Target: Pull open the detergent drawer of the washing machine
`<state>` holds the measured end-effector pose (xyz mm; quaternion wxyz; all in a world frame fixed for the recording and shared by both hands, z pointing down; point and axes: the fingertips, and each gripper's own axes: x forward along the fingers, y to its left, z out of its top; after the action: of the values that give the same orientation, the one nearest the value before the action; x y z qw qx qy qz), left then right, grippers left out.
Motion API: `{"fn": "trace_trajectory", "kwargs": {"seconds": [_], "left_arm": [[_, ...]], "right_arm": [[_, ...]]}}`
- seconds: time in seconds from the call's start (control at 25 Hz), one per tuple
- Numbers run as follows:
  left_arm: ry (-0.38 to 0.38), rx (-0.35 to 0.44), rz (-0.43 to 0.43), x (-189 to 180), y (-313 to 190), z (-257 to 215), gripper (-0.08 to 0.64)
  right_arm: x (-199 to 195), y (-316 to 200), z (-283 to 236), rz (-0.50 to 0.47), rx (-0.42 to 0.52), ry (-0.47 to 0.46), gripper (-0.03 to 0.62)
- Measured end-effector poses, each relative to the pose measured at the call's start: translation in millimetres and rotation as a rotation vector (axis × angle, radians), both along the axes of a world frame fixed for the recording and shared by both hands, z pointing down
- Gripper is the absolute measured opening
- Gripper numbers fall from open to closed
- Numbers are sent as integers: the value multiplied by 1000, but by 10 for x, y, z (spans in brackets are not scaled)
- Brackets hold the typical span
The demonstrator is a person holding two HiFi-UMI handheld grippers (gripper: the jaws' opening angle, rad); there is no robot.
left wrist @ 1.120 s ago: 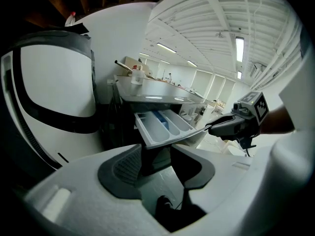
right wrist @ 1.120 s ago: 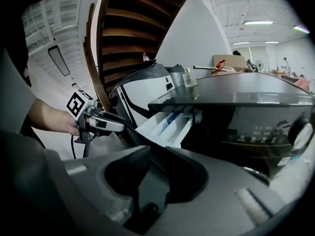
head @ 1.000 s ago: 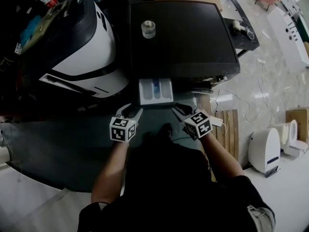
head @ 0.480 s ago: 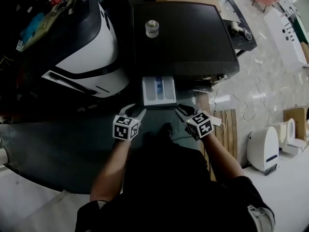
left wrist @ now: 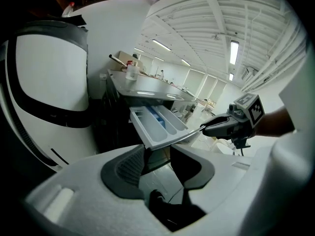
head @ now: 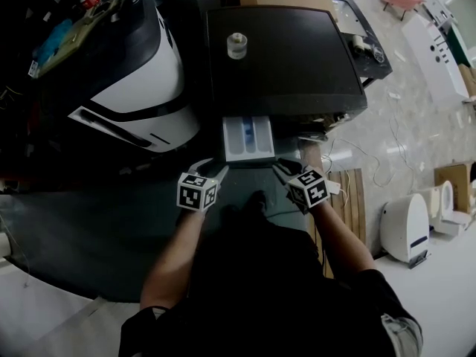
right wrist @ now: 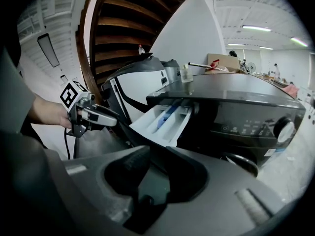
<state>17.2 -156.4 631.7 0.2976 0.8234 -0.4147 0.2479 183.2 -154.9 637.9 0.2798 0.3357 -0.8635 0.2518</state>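
The white detergent drawer stands pulled out from the front of the dark washing machine, with a blue insert in its middle compartment. My left gripper hovers just short of the drawer's front left corner, open and empty. My right gripper hangs by the front right corner; its jaws are opening with nothing between them. In the left gripper view the drawer lies beyond the spread jaws and the right gripper shows at its far corner. In the right gripper view the drawer sits ahead and the left gripper is at left.
A small glass jar stands on the machine's top. A large white and black appliance is close on the left. On the right are a wooden pallet, loose cables and a white floor unit.
The head view has drifted slightly. Both grippers stay just in front of the open drawer, and the drawer has not moved.
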Motion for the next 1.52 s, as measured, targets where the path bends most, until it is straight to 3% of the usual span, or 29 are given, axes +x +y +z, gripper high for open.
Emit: {"fn": "trace_trajectory", "kwargs": {"seconds": [0.2, 0.52, 0.8, 1.08, 1.32, 1.52], "left_arm": [[47, 32, -9, -109, 43, -191, 144], [83, 193, -50, -513, -113, -698, 114], [49, 375, -56, -690, -324, -1394, 44], [16, 467, -124, -712, -410, -2042, 14], [57, 624, -221, -740, -423, -2801, 11], [37, 650, -243, -746, -516, -2968, 11]], "right_arm": [[-3, 33, -91, 41, -8, 30, 100], [12, 60, -618, 143, 46, -40, 97], [-25, -180, -1304, 137, 264, 11, 46], [-113, -462, -2091, 116, 406, -143, 3], [-151, -418, -2875, 50, 558, -213, 2], [-64, -492, -3119, 50, 605, -273, 2]]}}
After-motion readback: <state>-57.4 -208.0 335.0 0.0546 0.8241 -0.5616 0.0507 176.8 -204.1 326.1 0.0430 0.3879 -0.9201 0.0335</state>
